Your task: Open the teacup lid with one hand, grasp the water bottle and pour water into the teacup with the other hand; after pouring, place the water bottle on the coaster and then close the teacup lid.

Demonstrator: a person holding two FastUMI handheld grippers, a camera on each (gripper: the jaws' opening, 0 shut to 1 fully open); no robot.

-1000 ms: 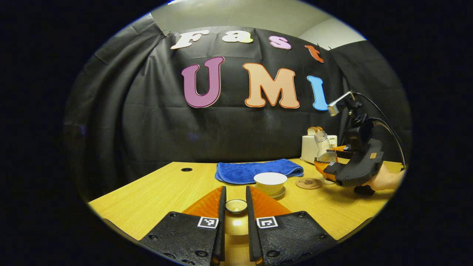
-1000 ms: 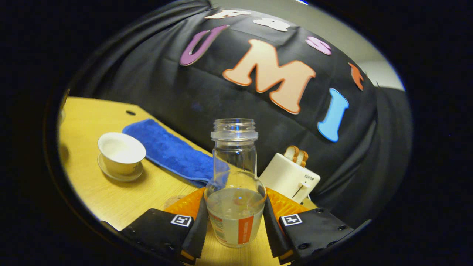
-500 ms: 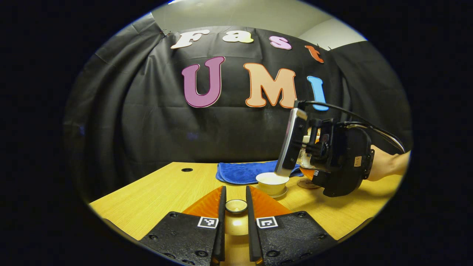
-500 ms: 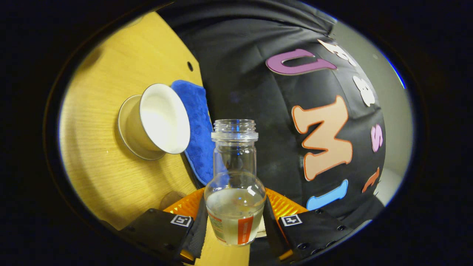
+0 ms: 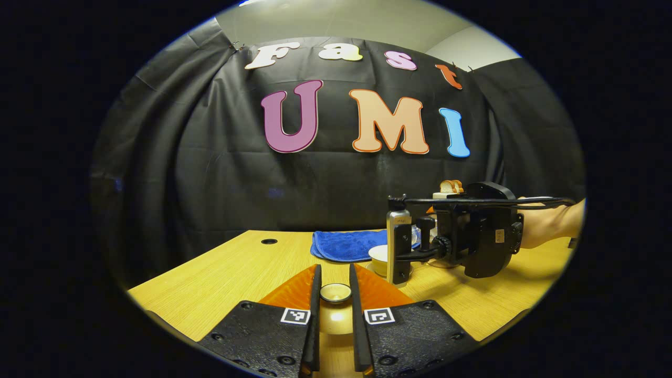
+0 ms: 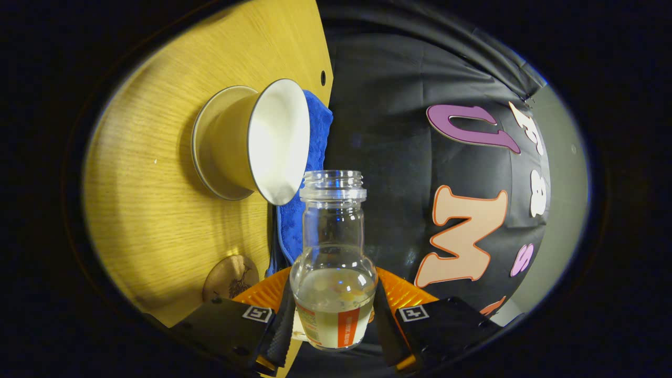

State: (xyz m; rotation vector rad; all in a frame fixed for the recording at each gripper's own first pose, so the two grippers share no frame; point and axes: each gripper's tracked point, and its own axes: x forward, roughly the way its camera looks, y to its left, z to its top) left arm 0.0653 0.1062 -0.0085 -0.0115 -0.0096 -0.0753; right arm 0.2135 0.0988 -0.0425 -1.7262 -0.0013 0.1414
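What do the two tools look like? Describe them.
The left tool has a black textured body with screws, ribbed orange panels and two square black-and-white markers. The right tool is built alike; its black housing carries a camera bar and a black cable. The hand has no sleeve visible.

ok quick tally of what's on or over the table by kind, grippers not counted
teacup: 1
saucer: 1
teacup lid: 1
water bottle: 1
coaster: 1
blue towel: 1
toaster: 1
total: 7
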